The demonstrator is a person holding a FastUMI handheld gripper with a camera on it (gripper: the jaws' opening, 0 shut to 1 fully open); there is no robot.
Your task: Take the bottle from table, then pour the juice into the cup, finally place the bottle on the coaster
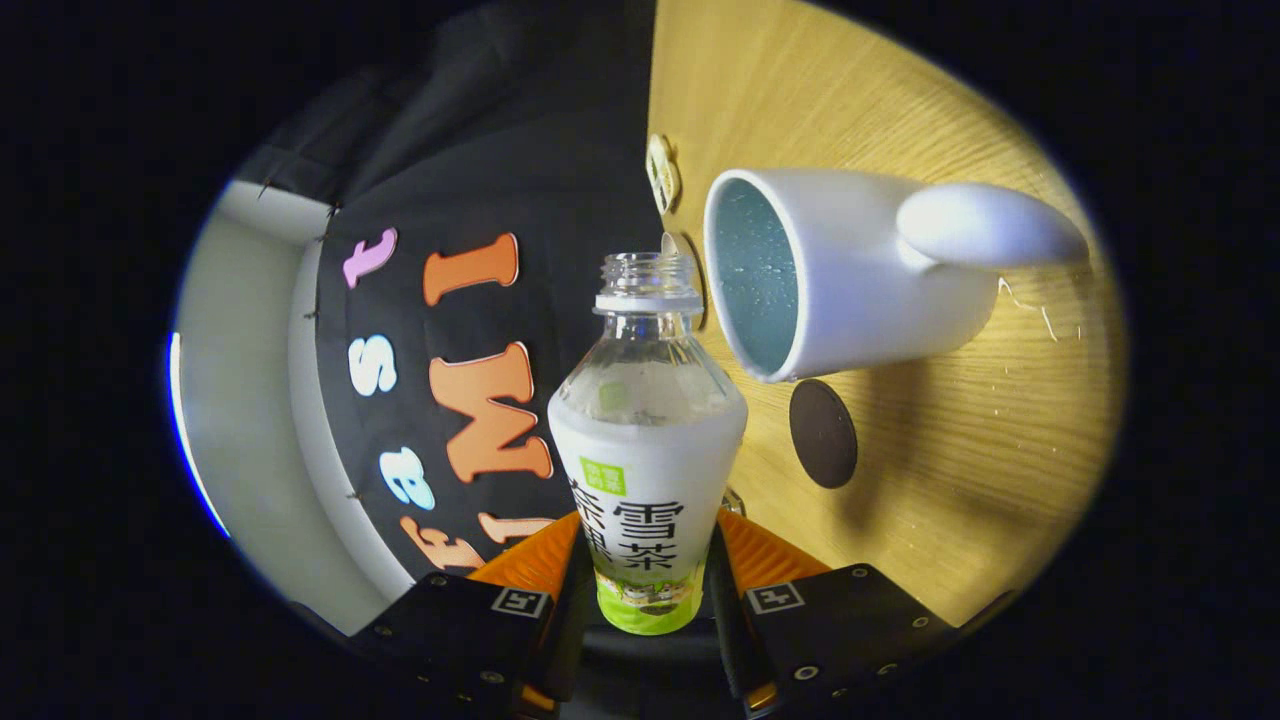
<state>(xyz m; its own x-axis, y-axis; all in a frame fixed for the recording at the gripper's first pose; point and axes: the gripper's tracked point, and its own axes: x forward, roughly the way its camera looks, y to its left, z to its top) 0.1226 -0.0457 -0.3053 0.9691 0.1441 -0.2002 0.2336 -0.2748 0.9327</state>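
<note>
My gripper [648, 575] is shut on a clear plastic bottle [646, 450] with a white and green label; both fingers press its lower body. The bottle has no cap and its open mouth points forward, level with the rim of a white cup [850, 285]. The whole view is rolled sideways, so the wooden table [960, 480] stands like a wall to the right. The cup has a pale blue inside and a handle; its opening faces the bottle's neck, a short gap away. A dark round coaster [823, 433] lies on the table just below the cup, to the right of the bottle.
A small pale tag-like object [662, 172] lies on the table beyond the cup, near the table's edge. The black cloth wall hangs behind the bottle, with a pale wall further off.
</note>
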